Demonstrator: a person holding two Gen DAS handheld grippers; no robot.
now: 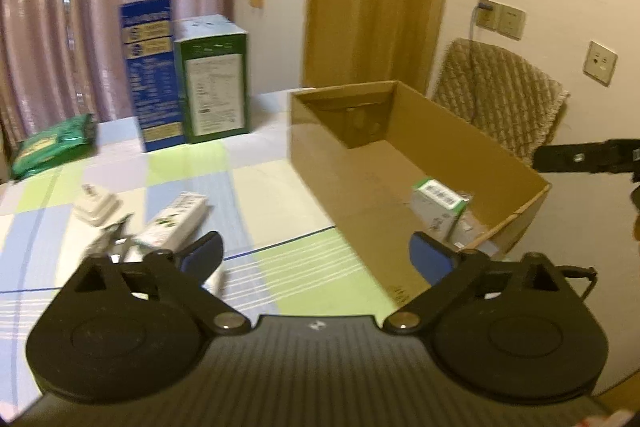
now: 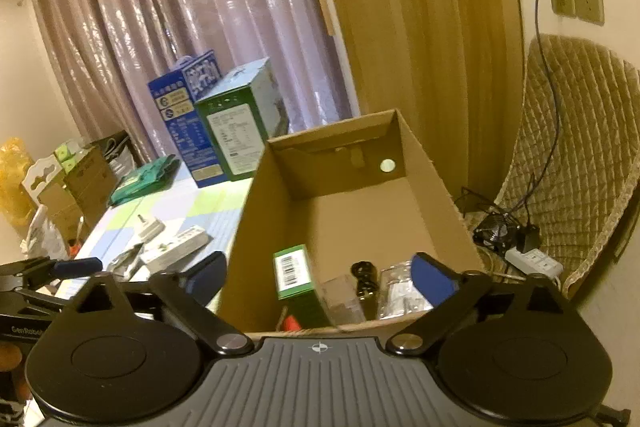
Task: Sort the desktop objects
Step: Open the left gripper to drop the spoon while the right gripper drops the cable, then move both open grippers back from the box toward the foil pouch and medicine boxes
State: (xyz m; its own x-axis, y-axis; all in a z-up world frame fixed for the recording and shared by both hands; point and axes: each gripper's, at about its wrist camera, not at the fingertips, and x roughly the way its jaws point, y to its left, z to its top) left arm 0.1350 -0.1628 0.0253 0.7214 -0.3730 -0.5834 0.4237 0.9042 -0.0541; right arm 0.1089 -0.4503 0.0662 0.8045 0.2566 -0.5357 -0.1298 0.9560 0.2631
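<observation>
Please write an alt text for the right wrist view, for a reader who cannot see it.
The open, empty right claw hovers over the near end of an open cardboard box that holds a green barcoded carton and clear plastic packets. To the left, a white power strip and a white plug adapter lie on a checked tablecloth.

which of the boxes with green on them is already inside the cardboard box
The small green-and-white box with the barcode label, lying in the near end of the cardboard box. The tall green box stands outside it on the table, beside the blue box.
</observation>
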